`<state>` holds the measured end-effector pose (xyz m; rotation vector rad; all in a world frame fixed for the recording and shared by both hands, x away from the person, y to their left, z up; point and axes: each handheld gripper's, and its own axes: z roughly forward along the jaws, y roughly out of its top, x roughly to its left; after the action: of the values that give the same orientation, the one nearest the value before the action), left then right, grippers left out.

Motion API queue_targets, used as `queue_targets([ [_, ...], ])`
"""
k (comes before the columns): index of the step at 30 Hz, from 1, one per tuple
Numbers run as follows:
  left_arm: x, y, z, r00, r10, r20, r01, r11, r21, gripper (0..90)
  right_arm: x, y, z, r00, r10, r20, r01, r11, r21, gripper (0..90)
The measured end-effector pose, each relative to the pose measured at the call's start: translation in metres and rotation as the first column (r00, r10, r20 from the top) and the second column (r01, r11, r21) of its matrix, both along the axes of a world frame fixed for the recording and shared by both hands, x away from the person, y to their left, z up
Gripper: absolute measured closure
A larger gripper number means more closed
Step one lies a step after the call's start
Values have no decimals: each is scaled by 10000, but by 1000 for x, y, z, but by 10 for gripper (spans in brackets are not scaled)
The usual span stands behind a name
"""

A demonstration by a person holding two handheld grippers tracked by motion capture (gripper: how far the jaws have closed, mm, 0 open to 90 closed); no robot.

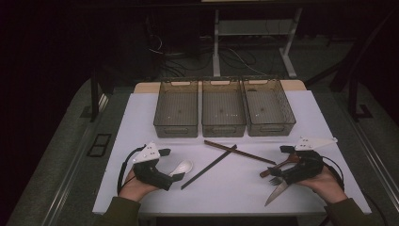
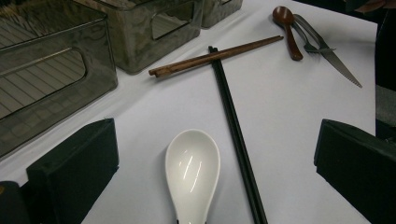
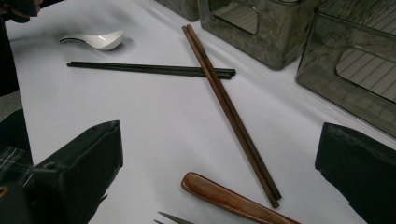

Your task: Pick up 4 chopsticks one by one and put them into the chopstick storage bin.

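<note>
White spoon (image 2: 192, 170): between my left claw's (image 2: 215, 175) wide-open, empty jaws.
Wooden spoon (image 3: 233, 199): between my right claw's (image 3: 219, 182) open, empty jaws.
Cut off: both spoons' near ends.

Glossy white ceramic-looking spoon (image 2: 192, 170); matt black chopsticks (image 2: 236, 130); brown wooden chopsticks (image 3: 229, 105) and polished wooden spoon (image 2: 288, 29). Smoky translucent plastic bins (image 1: 223, 107) on a smooth matt white tabletop (image 1: 226, 181). Shiny metal knife (image 2: 334, 58).
</note>
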<state>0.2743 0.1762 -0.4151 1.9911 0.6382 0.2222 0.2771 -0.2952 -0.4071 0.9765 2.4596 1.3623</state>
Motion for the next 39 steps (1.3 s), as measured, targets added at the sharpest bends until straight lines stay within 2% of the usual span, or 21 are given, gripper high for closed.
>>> queue_targets([
  [4, 0, 0, 0, 10000, 29, -2, -29, 10000, -63, 0, 3, 4, 1, 10000, 38, -89, -38, 10000, -85, 4],
  [6, 0, 0, 0, 10000, 21, 33, -20, 10000, -60, 0, 4, 6, 1, 9999, 117, -99, -118, 9999, -57, 48],
  [15, 0, 0, 0, 10000, 68, 18, -67, 9999, -79, 0, 13, 8, 3, 9998, 160, -148, -160, 9999, -4, 73],
  [17, 0, 0, 1, 10000, 58, 47, -58, 10000, -71, 0, 15, 9, 3, 9998, 176, -123, -176, 9998, 12, 141],
  [27, -1, -1, 0, 9999, 107, 15, -107, 9999, -43, 0, 27, 18, 6, 9991, 432, -4, -432, 9990, -82, 163],
  [39, -1, -2, 0, 10000, 84, 4, -84, 10000, 17, 0, 40, 25, 7, 9995, 292, 75, -290, 9995, -147, 165],
])
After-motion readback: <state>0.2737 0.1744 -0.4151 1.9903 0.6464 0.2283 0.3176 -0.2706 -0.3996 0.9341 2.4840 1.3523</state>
